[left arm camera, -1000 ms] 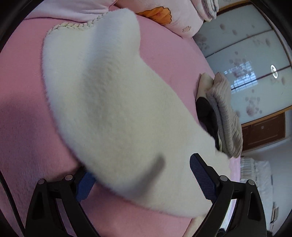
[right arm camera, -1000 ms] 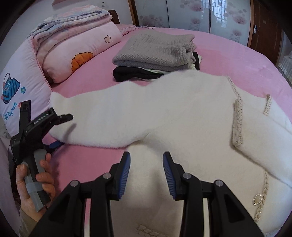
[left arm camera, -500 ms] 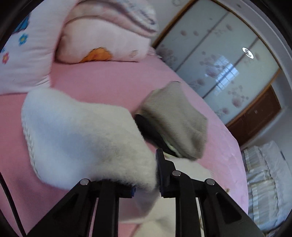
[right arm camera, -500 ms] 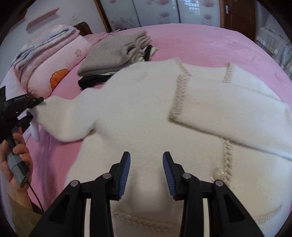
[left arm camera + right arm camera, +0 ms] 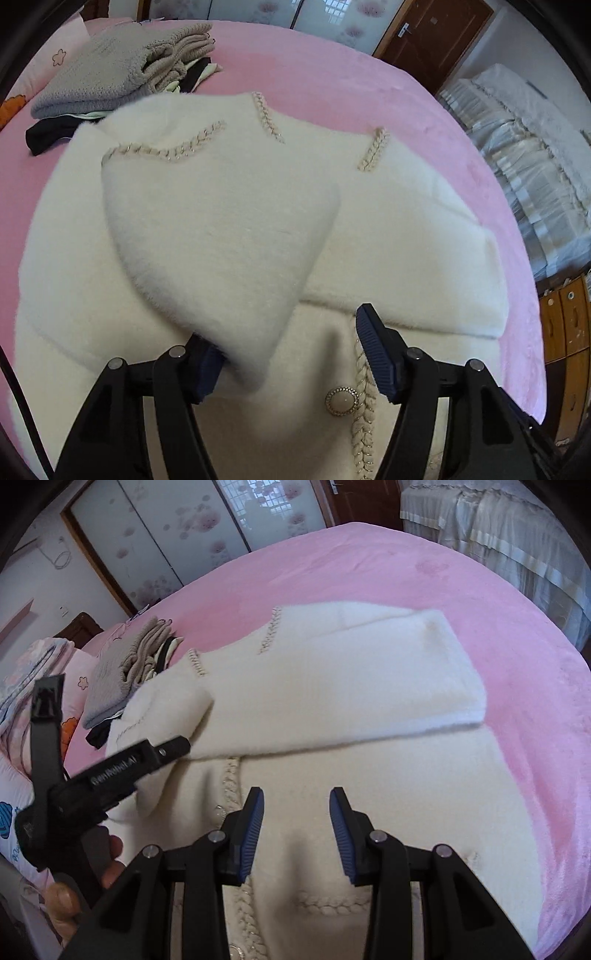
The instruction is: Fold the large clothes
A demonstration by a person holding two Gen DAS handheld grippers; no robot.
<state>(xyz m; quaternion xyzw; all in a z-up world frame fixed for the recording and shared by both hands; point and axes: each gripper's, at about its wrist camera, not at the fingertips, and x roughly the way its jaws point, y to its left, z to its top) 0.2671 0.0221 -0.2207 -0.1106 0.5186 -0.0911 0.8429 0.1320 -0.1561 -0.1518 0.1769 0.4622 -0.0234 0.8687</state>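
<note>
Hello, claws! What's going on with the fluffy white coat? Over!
Left claw opening, sleeve slipping out across the coat's front. Right claw open, empty, above the white coat. Both sleeves folded in. Folded pile clear behind.

frames: black, silver screws | fingers: blue ribbed | marking: white lettering

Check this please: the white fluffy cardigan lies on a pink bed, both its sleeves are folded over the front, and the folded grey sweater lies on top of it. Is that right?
Not quite. The folded grey sweater does not lie on the white fluffy cardigan; it tops a separate pile beside it on the pink bed. The left wrist view shows this. The rest holds: both sleeves are folded over the front.
</note>
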